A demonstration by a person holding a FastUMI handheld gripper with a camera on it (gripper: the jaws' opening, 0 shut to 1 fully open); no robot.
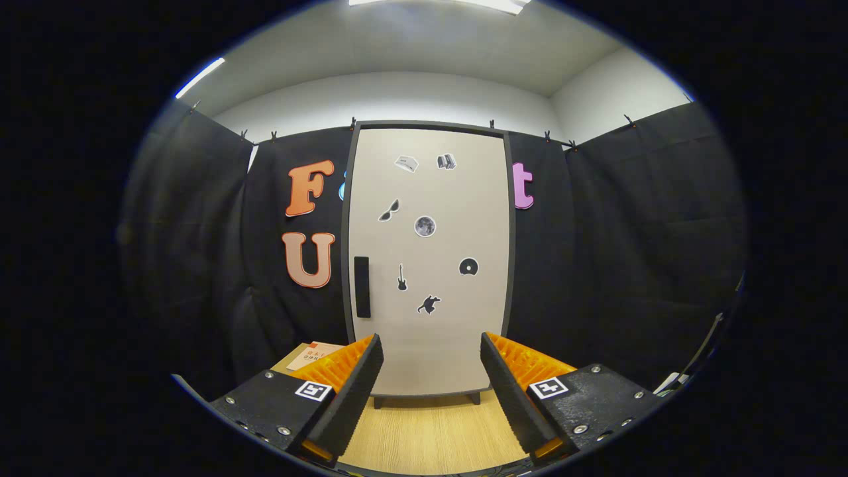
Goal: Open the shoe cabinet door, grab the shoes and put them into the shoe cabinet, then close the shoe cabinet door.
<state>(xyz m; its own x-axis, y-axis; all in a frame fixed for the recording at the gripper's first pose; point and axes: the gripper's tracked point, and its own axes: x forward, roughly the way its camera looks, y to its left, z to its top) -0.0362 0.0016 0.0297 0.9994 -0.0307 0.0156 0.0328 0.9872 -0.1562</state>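
A pale wood floor (424,430) runs to the shoe cabinet (429,258), mid-frame against black cloth, door shut. The gripper (430,371) is spread and empty, well short of it. Opening looks like the step in hand: reach the dark handle (362,287), left of centre. A box (311,356), possibly cardboard, crowds the lower left; floor ahead is open.

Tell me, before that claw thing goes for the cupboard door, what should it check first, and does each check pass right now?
1. Cabinet door shut, ready to be opened: ok.
2. Black handle in sight, on the door's left side: ok.
3. Gripper open and holding nothing: ok.
4. Fingers lined up with the handle: not ok, they point at the door's lower middle.
5. Wooden floor ahead free of obstacles: ok.
6. Shoes located: cannot tell.
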